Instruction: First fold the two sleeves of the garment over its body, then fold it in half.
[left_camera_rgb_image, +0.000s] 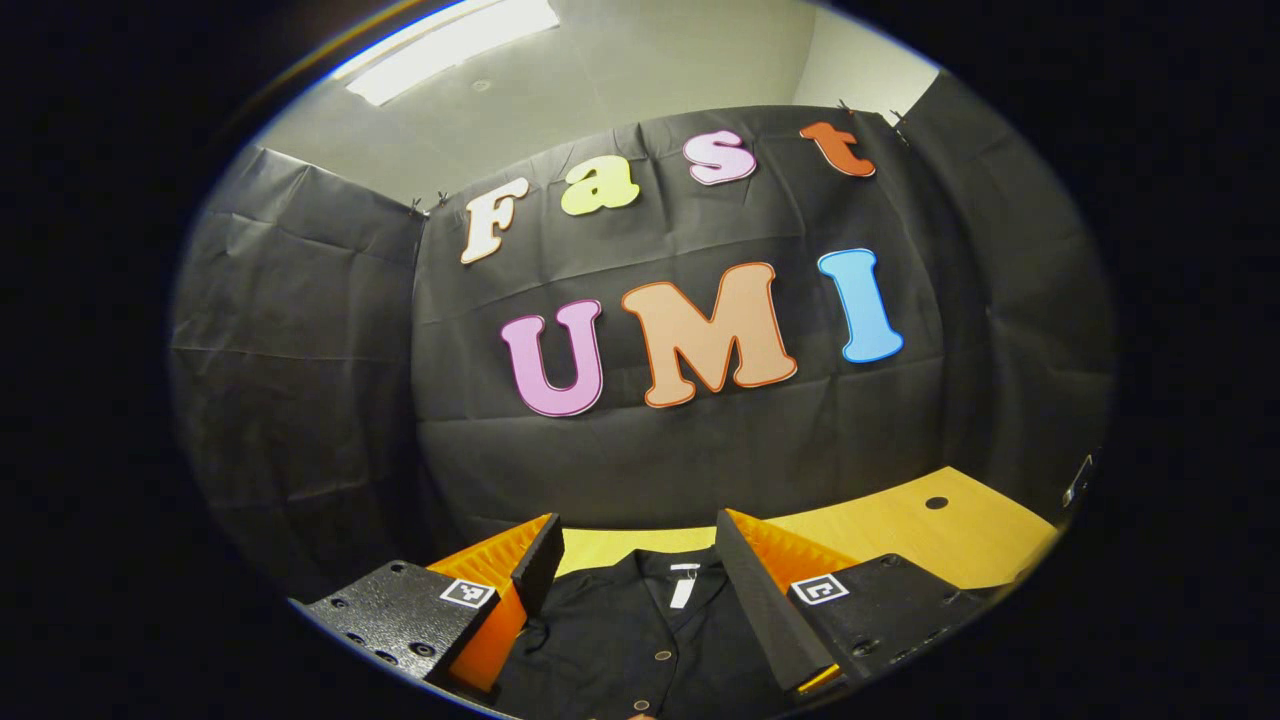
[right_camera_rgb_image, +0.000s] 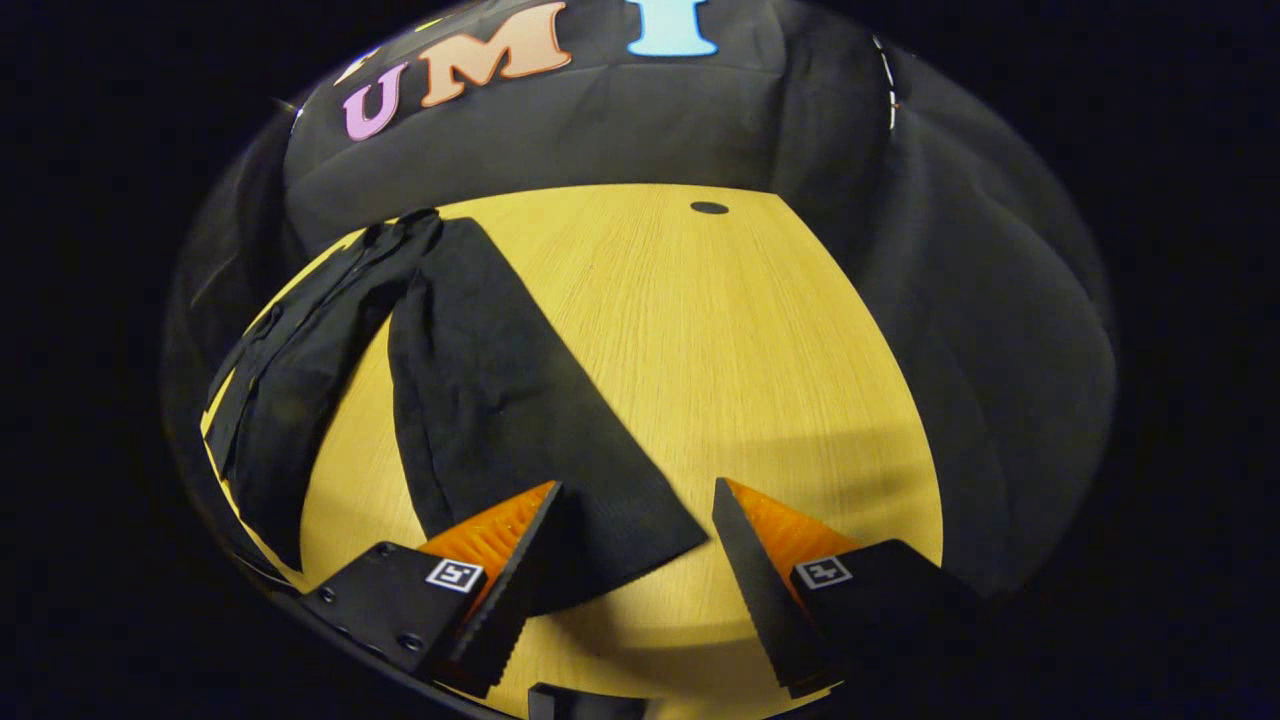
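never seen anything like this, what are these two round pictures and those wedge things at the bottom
Each picture comes from a camera riding on a hand-held two-finger gripper; no robot arm is involved. The wedges are that gripper's own fingers. In the left gripper view, the left gripper is open above the collar and buttons of a dark garment. In the right gripper view, the right gripper is open over the end of one sleeve, which lies spread on the wooden table. Nothing is held yet. The sleeve is not yet folded over the body.
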